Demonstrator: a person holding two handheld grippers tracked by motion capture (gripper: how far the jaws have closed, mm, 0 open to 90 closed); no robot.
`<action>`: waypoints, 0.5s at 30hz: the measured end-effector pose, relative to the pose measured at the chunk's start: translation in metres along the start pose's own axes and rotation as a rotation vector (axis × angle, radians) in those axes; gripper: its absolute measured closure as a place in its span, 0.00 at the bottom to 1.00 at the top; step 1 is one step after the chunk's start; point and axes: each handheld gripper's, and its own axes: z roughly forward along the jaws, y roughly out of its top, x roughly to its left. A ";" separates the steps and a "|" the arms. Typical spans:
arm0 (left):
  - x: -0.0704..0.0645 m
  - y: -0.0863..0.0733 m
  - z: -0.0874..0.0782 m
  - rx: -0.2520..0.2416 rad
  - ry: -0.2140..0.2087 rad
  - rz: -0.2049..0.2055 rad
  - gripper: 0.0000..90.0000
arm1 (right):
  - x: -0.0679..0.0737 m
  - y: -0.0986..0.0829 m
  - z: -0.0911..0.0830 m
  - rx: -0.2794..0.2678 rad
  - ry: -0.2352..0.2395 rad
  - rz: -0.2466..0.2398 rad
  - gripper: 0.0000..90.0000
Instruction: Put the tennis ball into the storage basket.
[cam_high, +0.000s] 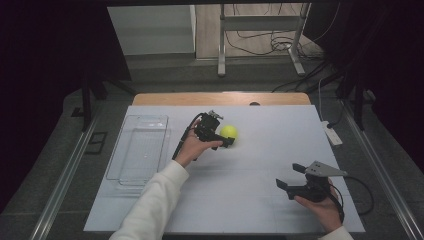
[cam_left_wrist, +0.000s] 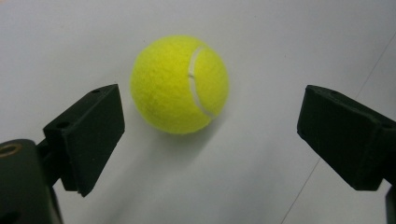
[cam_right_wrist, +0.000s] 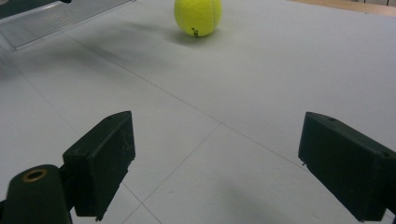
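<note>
While the tennis ball (cam_left_wrist: 179, 84) sat toward the table's far edge, left gripper (cam_left_wrist: 210, 135) flanked it, jaws spread; right gripper (cam_high: 296, 176) gaped empty near the front-right corner.

Dim room, lit table at its centre

A white sheet (cam_high: 280, 150) covers the wooden table (cam_high: 220, 98) — only its far edge shows bare. Beyond, a grey floor (cam_high: 170, 75), a metal stand (cam_high: 260, 22) with loose cables (cam_high: 280, 45) around its feet, and a pale wall panel (cam_high: 150, 27) — dark curtains (cam_high: 45, 75) at both sides.
</note>
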 end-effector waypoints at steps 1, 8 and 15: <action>0.001 0.001 0.000 0.001 0.001 -0.002 0.10 | 0.000 0.000 0.000 0.000 0.000 0.000 0.13; 0.005 0.007 0.007 0.016 -0.005 -0.008 0.10 | 0.000 0.000 0.000 0.001 -0.001 0.001 0.13; 0.007 0.013 0.017 0.037 0.005 -0.020 0.08 | -0.001 0.000 0.000 -0.004 0.003 0.005 0.13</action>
